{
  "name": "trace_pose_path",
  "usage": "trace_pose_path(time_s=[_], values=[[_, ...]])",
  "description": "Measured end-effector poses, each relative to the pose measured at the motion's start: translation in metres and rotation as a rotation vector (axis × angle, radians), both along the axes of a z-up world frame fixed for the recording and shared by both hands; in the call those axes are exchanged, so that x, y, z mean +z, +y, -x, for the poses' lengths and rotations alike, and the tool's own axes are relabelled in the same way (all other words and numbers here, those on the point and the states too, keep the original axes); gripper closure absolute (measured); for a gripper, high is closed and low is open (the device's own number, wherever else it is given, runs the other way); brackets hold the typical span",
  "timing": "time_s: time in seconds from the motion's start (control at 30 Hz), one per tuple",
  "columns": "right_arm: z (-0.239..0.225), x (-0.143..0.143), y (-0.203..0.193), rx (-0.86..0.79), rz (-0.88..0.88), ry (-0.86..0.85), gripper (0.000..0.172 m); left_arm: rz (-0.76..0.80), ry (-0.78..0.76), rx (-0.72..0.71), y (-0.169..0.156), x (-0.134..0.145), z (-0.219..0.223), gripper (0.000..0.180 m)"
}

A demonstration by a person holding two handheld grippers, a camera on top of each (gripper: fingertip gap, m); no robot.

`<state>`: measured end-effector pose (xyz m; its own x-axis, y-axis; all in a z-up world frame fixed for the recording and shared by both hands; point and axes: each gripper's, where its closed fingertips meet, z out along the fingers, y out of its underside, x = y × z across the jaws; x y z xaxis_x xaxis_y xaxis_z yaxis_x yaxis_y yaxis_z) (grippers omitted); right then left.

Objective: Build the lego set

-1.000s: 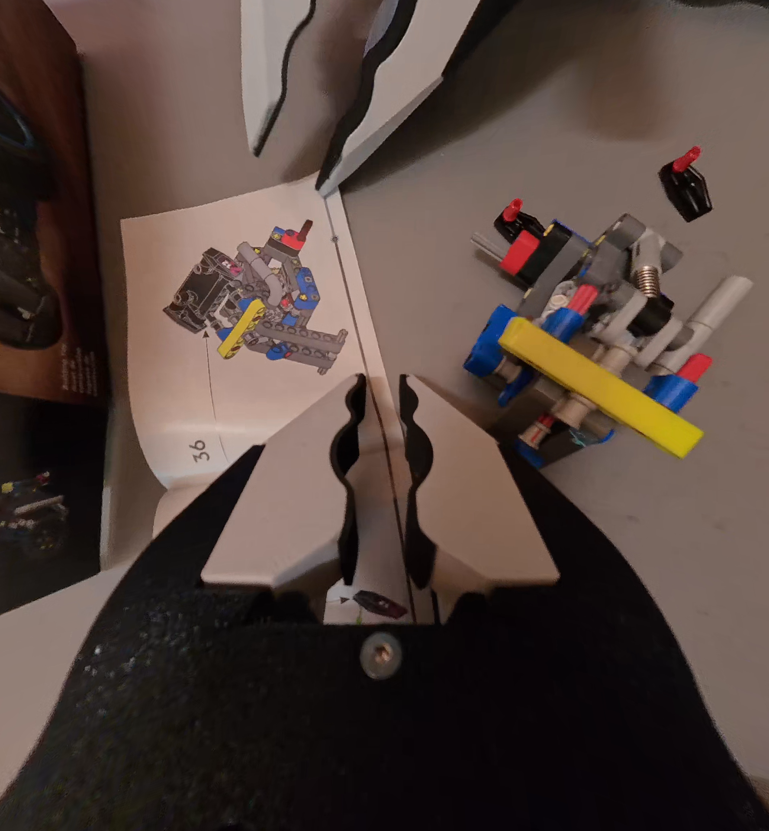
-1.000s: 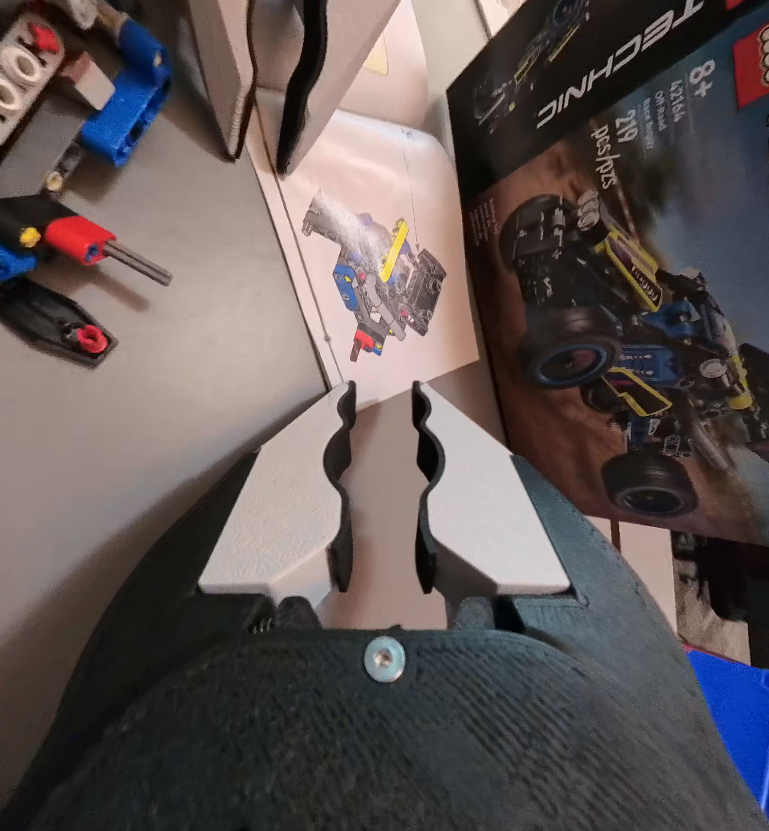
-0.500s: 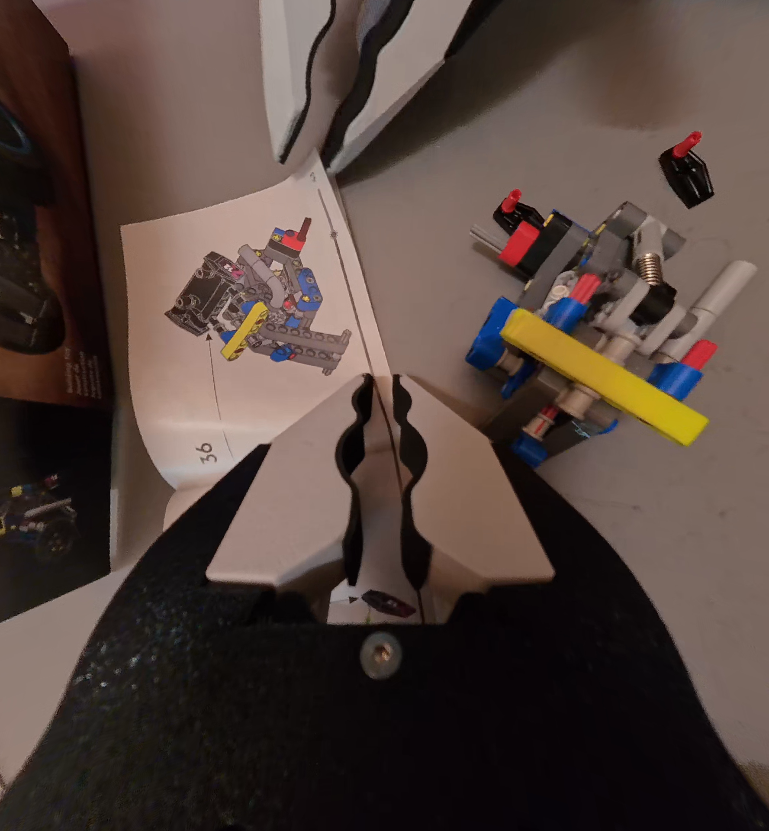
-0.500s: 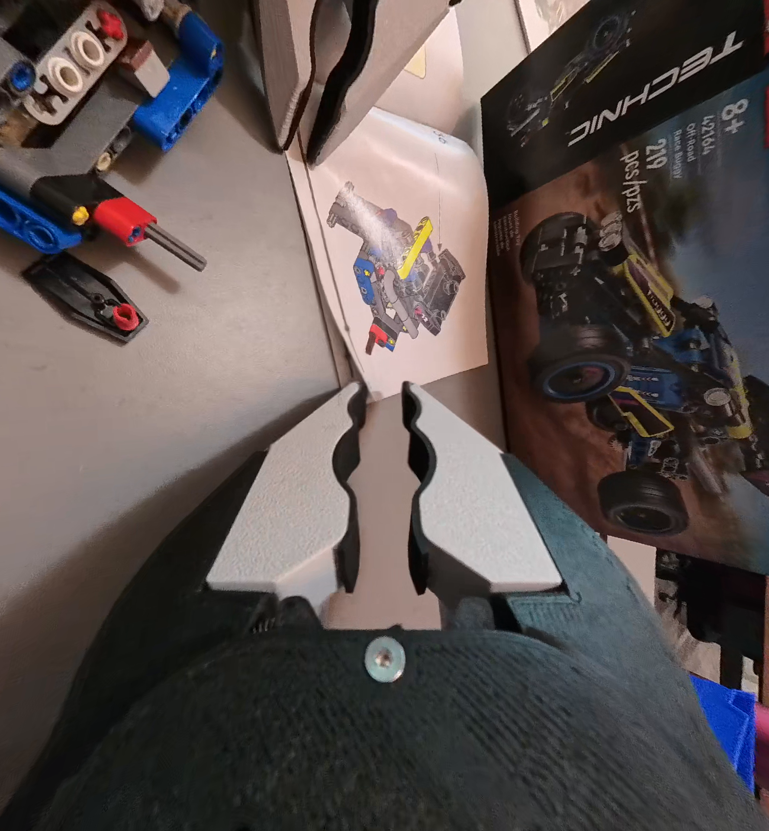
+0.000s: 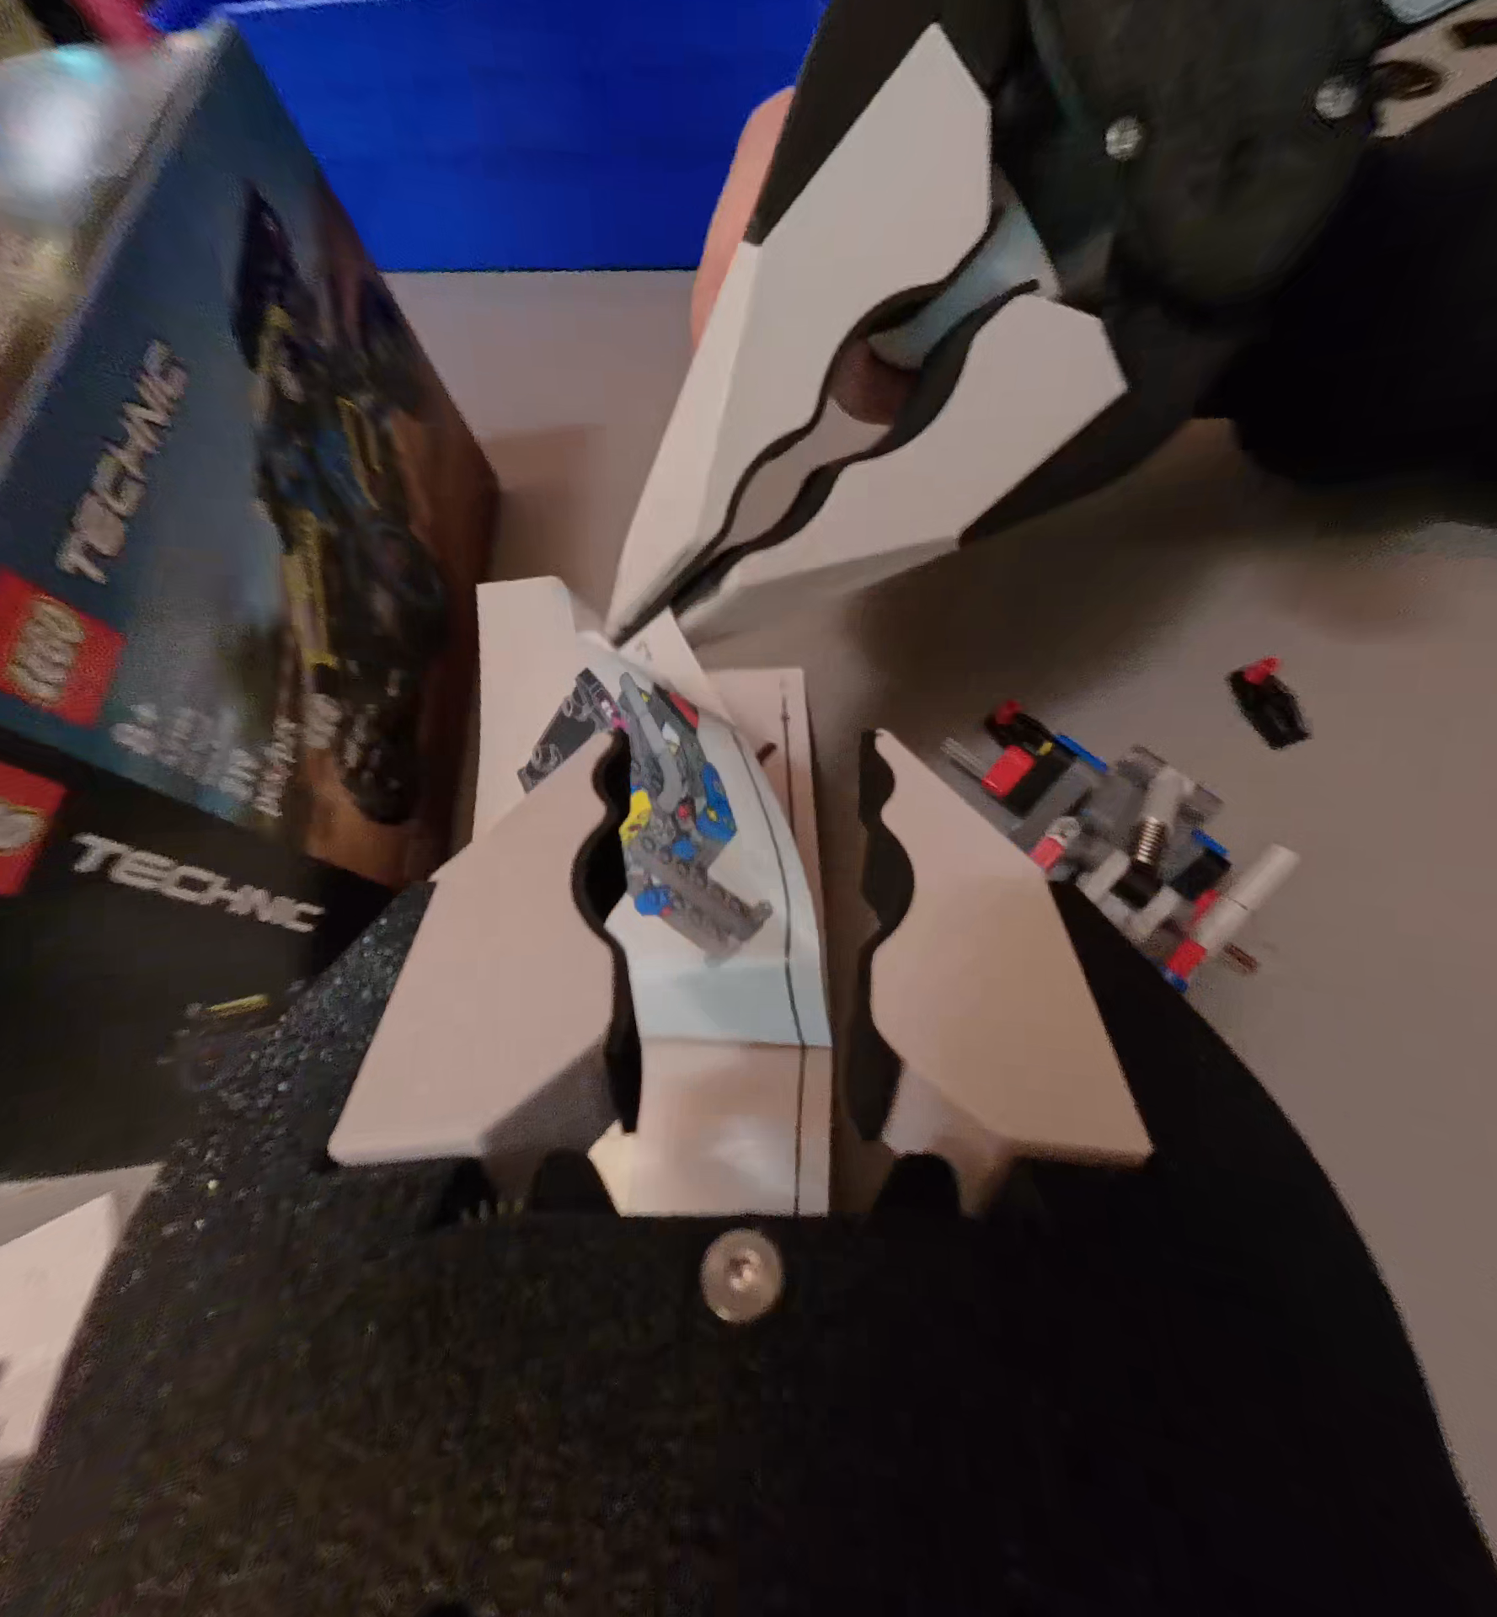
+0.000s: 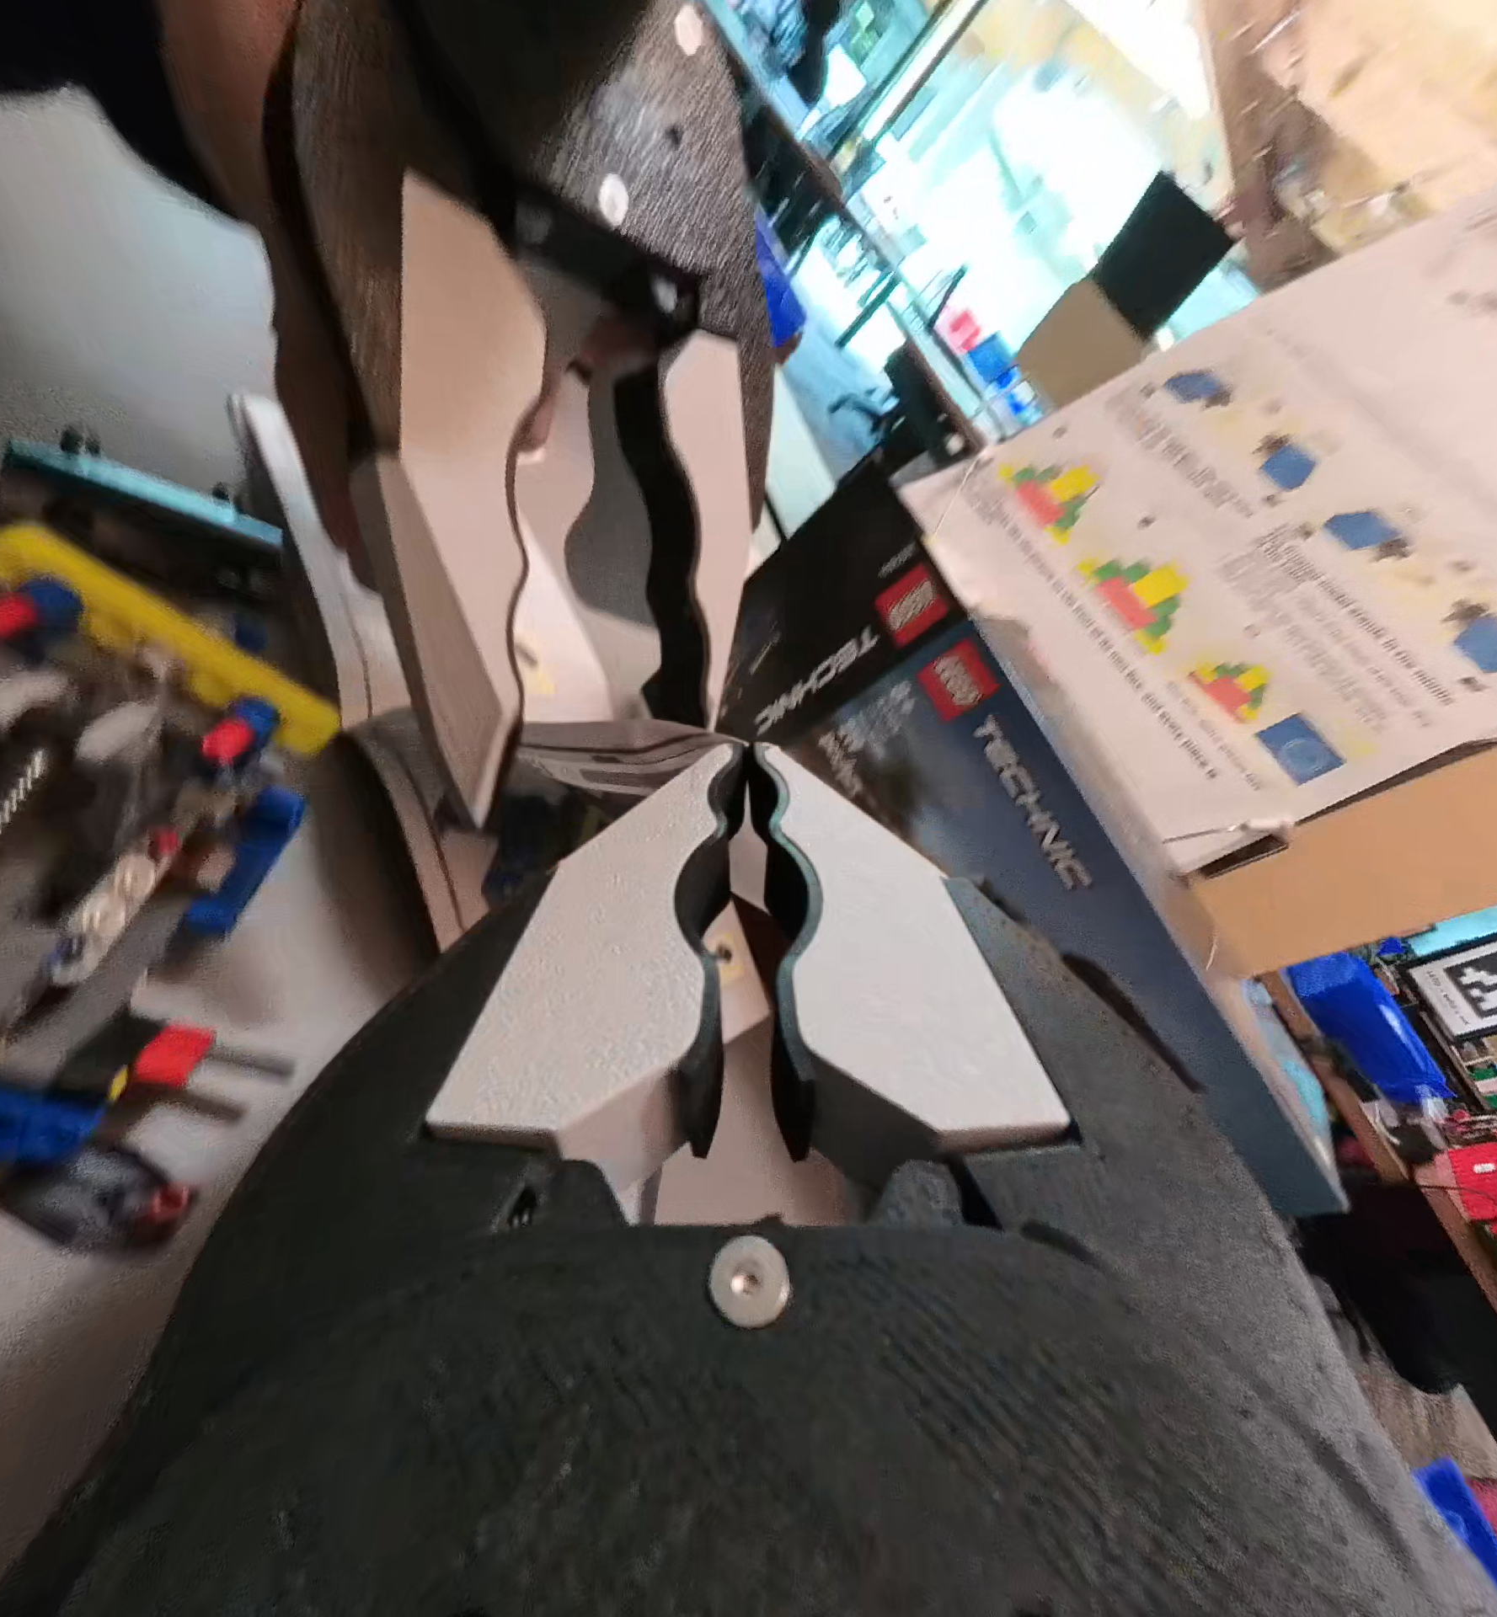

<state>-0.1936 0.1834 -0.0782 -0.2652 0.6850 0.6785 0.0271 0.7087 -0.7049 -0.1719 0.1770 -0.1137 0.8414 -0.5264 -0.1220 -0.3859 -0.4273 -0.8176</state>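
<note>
The left claw point(image 5: 742, 744), nearly shut a moment ago, now stands spread above the booklet point(image 5: 517, 665), gripping nothing. The right claw point(image 6: 749, 757) has pressed together on the far corner of a page point(image 5: 727, 971) and lifted it, so the page curls up off the booklet. The box point(image 5: 202, 525) stands to the left. The brick model point(image 5: 1121, 822) lies on the worktop point(image 5: 1340, 1094) to the right, untouched.

Grey table point(image 5: 1252, 612): booklet point(image 5: 727, 989), seemingly brick model point(image 5: 1112, 840), box point(image 5: 158, 560).
</note>
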Motion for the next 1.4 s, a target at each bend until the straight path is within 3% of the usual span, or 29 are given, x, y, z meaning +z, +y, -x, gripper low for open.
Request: trace_pose_path(time_s=[0.03, 0.1, 0.13, 0.23, 0.33, 0.4, 0.5, 0.6, 0.73, 0.9, 0.97, 1.4], values=[[0.003, 0.006, -0.005, 0.002, 0.016, 0.024, 0.172, -0.019, 0.045, 0.039, 0.003, 0.003, 0.004, 0.137], [0.006, 0.013, -0.008, -0.018, 0.009, 0.061, 0.172, -0.071, 0.148, 0.111, 0.004, 0.010, 0.016, 0.172], [0.006, 0.017, -0.005, -0.047, -0.011, 0.095, 0.172, -0.102, 0.181, 0.142, 0.003, 0.014, 0.021, 0.180], [0.006, 0.003, 0.008, -0.094, -0.004, 0.069, 0.172, -0.165, 0.140, 0.280, -0.009, 0.026, 0.040, 0.180], [0.007, -0.053, 0.017, -0.114, 0.012, -0.188, 0.172, -0.190, -0.060, 0.411, -0.030, 0.027, 0.059, 0.180], [0.008, -0.077, 0.023, -0.132, -0.079, -0.276, 0.172, -0.172, -0.186, 0.476, -0.047, 0.019, 0.070, 0.178], [0.003, -0.101, 0.029, -0.142, -0.175, -0.381, 0.172, -0.103, -0.205, 0.561, -0.076, -0.009, 0.090, 0.172], [-0.001, -0.104, 0.026, -0.125, -0.163, -0.383, 0.172, -0.032, -0.162, 0.620, -0.102, -0.037, 0.106, 0.165], [-0.013, -0.104, 0.021, -0.089, -0.081, -0.405, 0.172, -0.042, -0.118, 0.597, -0.113, -0.040, 0.108, 0.178], [-0.022, -0.104, 0.019, -0.074, -0.075, -0.409, 0.172, 0.093, 0.030, 0.628, -0.122, -0.066, 0.116, 0.168], [-0.024, -0.104, 0.017, -0.057, -0.047, -0.423, 0.172, 0.080, -0.006, 0.612, -0.122, -0.063, 0.114, 0.177], [-0.027, -0.102, 0.015, -0.031, 0.016, -0.420, 0.172, 0.196, -0.506, 0.689, -0.130, -0.065, 0.131, 0.179]])
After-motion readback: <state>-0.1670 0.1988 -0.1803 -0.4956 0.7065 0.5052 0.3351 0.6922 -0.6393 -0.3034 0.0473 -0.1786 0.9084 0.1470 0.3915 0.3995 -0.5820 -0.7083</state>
